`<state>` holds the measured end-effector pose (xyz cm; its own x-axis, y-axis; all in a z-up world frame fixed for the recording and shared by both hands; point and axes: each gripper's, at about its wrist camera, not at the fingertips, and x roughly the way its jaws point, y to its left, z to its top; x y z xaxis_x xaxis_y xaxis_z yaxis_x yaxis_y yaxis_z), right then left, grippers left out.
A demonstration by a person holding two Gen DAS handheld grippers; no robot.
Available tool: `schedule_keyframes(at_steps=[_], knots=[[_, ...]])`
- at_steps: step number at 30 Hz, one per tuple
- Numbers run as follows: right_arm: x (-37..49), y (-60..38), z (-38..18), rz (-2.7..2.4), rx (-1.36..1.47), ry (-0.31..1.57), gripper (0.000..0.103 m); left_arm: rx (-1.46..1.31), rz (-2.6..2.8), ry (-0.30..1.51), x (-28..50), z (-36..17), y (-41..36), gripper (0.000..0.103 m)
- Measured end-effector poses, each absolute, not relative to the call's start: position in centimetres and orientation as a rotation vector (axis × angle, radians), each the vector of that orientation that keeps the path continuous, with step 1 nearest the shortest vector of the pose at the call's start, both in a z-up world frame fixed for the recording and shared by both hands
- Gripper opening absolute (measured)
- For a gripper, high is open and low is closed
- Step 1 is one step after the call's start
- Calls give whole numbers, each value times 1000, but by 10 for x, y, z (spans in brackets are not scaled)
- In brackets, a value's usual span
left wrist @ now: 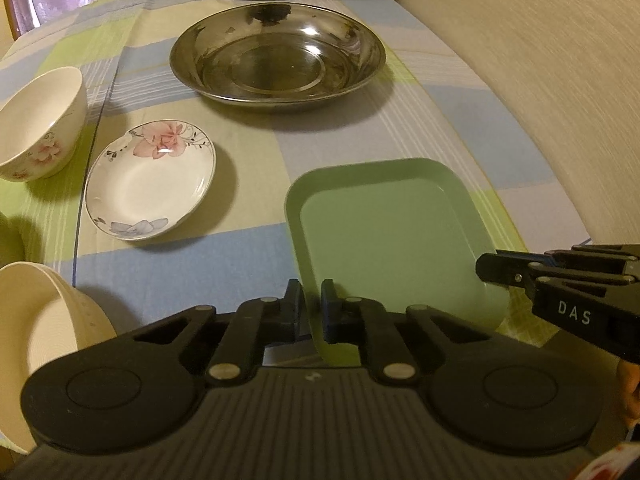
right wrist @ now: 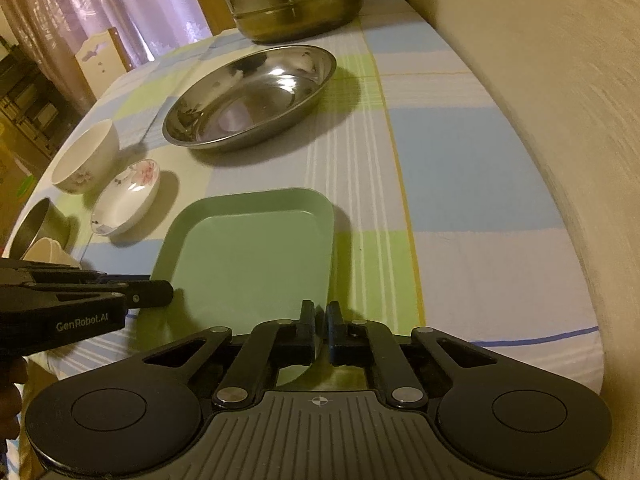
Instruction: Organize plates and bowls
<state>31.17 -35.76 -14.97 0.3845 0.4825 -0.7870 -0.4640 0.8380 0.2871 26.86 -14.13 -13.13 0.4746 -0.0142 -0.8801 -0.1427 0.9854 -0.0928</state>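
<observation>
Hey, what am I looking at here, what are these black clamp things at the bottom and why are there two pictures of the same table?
These are two hand-held gripping tools, one in each of a person's hands, each with a wide-angle camera looking along its two fingers. One picture comes from the left tool, the other from the right tool; each tool also shows at the edge of the other's picture.

Both are shut on the near rim of the pale green square plastic plate, at neighbouring corners.

On the checked tablecloth also stand a wide shiny steel dish, a small white saucer with pink flowers, a white flowered bowl, a cream ribbed bowl and a big metal pot at the far end.
</observation>
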Motion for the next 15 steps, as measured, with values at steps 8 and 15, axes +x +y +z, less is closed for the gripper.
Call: schedule_keyframes(at_steps=[8,15], knots=[[312,-362,-147,606,17,998,5,-168,91,1050,264,-126,-146,7],[317,-360,-135,613,37,972,5,-186,109,1017,268,-111,-140,7]])
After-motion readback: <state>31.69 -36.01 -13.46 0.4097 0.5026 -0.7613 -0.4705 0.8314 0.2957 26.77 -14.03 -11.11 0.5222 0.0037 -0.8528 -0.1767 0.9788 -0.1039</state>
